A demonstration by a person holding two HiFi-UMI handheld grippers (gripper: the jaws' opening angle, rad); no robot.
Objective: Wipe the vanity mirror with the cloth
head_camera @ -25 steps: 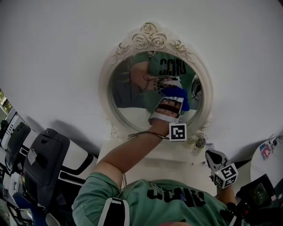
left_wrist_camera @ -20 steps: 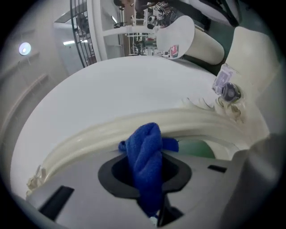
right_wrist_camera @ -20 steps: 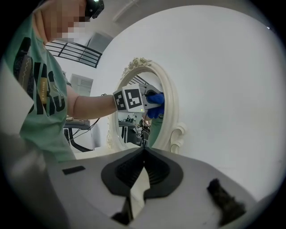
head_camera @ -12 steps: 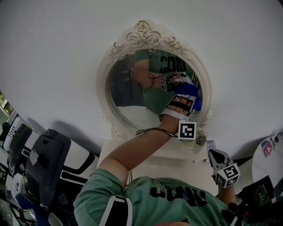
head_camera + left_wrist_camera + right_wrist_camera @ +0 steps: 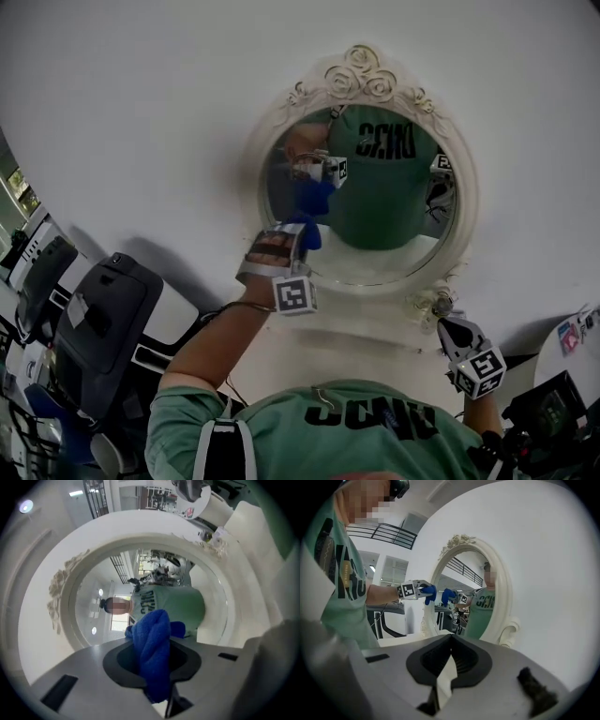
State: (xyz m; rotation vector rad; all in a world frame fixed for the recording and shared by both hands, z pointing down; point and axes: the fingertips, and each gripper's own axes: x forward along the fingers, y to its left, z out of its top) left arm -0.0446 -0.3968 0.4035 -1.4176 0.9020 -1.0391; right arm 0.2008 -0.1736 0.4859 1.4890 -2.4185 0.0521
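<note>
Left tool (image 5: 293,240) (gripping cloth (image 5: 308,233)) swept to left edge of mirror (image 5: 380,268).

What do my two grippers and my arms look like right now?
The left gripper and right gripper both have pale grey bodies with black ribbed jaw pads. Each carries a cube of black-and-white square markers. A thin cable loops near the left wrist. You wear a green short-sleeved T-shirt with black lettering.
</note>
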